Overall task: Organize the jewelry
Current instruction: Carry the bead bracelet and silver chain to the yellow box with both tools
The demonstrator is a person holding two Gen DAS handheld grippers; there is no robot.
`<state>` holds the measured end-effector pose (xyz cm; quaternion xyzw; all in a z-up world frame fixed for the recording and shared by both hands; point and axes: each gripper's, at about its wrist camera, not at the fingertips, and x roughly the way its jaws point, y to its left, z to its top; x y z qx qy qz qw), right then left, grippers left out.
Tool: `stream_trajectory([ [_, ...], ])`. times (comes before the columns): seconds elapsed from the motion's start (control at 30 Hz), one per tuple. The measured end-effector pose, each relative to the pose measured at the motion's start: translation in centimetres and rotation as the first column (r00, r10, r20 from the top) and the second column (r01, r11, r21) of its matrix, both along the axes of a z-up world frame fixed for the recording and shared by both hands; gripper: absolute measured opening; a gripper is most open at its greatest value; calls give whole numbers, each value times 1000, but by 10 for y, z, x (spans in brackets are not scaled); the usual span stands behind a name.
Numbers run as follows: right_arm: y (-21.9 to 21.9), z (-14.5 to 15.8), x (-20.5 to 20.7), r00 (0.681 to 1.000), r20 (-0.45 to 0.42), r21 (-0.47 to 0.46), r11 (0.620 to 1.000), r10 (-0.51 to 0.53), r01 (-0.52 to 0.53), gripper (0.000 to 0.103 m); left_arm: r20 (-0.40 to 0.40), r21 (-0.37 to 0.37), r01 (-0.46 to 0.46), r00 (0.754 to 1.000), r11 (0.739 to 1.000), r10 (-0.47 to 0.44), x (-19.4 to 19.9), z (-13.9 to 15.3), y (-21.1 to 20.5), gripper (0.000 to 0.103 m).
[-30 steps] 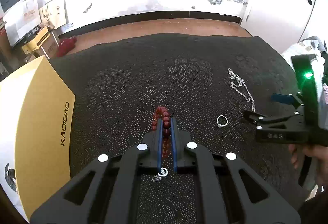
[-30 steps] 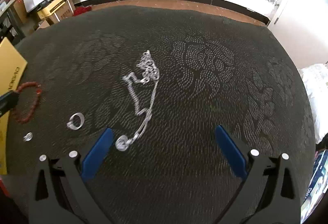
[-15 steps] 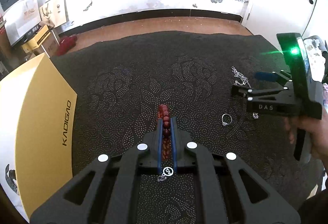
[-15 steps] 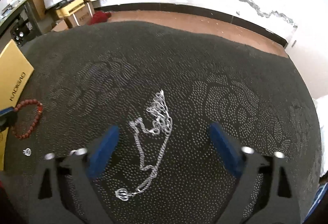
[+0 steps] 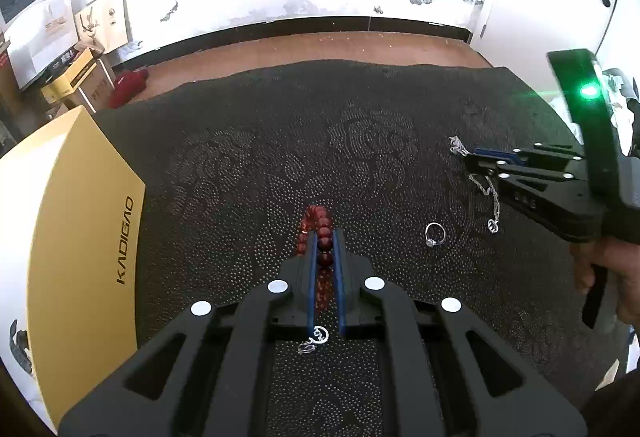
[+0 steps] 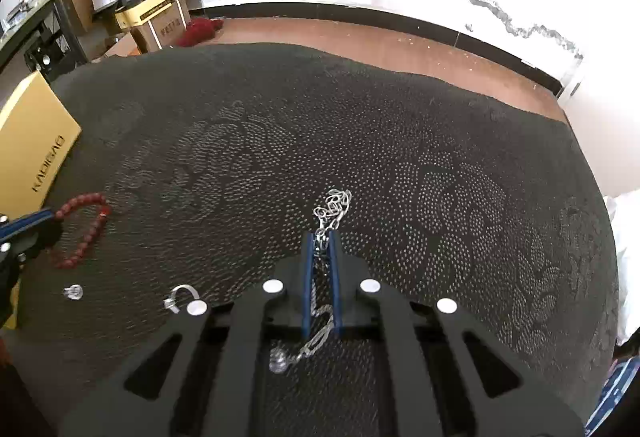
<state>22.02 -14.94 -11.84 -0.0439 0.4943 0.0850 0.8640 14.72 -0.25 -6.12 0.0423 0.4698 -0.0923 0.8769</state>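
My left gripper (image 5: 323, 233) is shut on a red bead bracelet (image 5: 320, 225) over the dark patterned cloth; the bracelet also shows in the right wrist view (image 6: 86, 227). My right gripper (image 6: 321, 237) is shut on a silver chain necklace (image 6: 332, 207), which trails back under it to a pendant (image 6: 278, 361). In the left wrist view the right gripper (image 5: 470, 159) sits on the chain (image 5: 494, 201) at the right. A silver ring (image 5: 435, 234) lies between the grippers. A small silver earring (image 5: 314, 339) lies under my left gripper.
A gold box lid marked KADIGAO (image 5: 72, 229) lies on the cloth at the left. The cloth's far edge (image 5: 320, 67) meets a brown floor. Cardboard boxes (image 6: 156, 17) stand at the far left.
My right gripper moved forward over the chain and shut on it. My left gripper still holds the bracelet, nearly unmoved.
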Motion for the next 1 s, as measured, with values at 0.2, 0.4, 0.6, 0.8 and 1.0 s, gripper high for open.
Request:
stream_trajectory([
  [0.2,2,64,-28,999,52,80,997,-1,-3,8,-16,-22,-11,1000,1000,11,-8,16,6,8],
  [0.4,25,137,-65,997,68,78,996,33,-39,8,-6,-30,-24,1000,999,24,-27,54,25,8],
  [0.6,67,207,-102,990,103,67,993,91,-98,8,0,-37,-41,999,998,41,-53,107,52,8],
  [0.8,134,264,-140,974,154,65,982,168,-179,8,28,-40,-80,996,996,82,-86,167,95,8],
  [1.0,212,292,-161,953,168,55,963,252,-265,8,53,-10,-152,987,988,152,-123,204,152,8],
])
